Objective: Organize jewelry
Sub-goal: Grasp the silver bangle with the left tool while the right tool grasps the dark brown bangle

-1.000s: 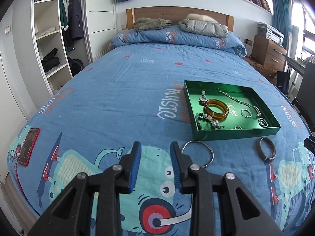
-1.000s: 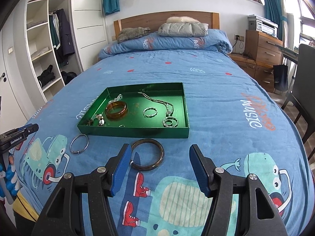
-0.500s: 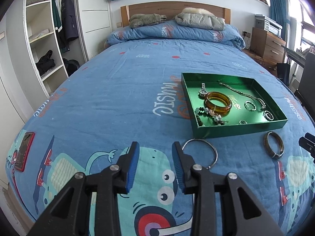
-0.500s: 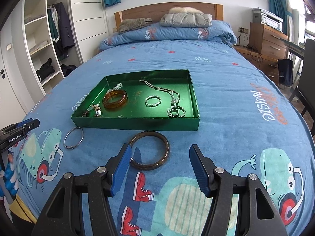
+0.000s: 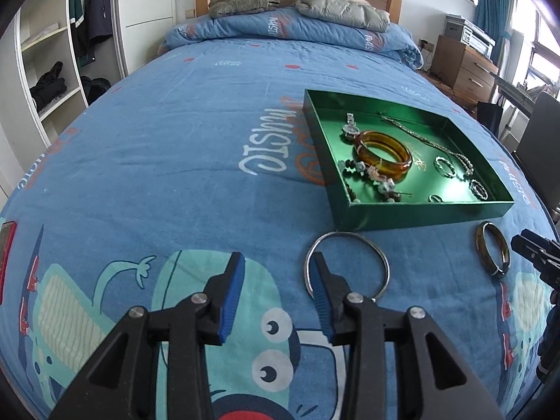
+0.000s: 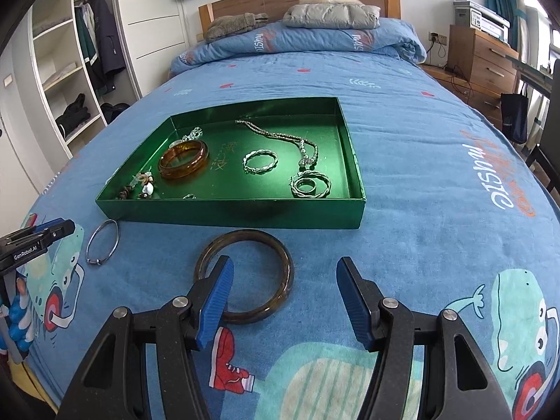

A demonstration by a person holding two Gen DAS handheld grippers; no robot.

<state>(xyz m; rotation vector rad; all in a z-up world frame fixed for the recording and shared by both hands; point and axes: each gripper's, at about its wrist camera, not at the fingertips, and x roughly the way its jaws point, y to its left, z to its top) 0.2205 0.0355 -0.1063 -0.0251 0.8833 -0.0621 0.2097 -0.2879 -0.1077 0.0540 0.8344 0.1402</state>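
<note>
A green tray [image 5: 420, 211] [image 6: 227, 215] lies on the blue bedspread and holds an amber bangle [image 5: 385, 168] [image 6: 175, 173], a necklace, rings and beads. In front of it lie a thin silver bangle [image 5: 344, 233] [image 6: 117, 232] and a dark brown bangle [image 5: 480, 245] [image 6: 245, 236]. My left gripper [image 5: 277, 259] hovers just left of the silver bangle. Its jaws are opening with nothing between them, and its right finger overlaps the ring's left edge. My right gripper [image 6: 285, 269] stands open over the dark bangle, whose right rim lies between the fingers without touching them.
A red phone [image 5: 7, 245] lies at the bed's left edge. Folded duvet and clothes sit by the headboard [image 6: 297, 0]. Open wardrobe shelves [image 6: 63, 70] stand on the left, a wooden cabinet [image 6: 483, 56] and a dark chair on the right.
Both grippers have come down and forward toward the two bangles in front of the tray. The left jaws have spread wider. The right jaws look the same.
</note>
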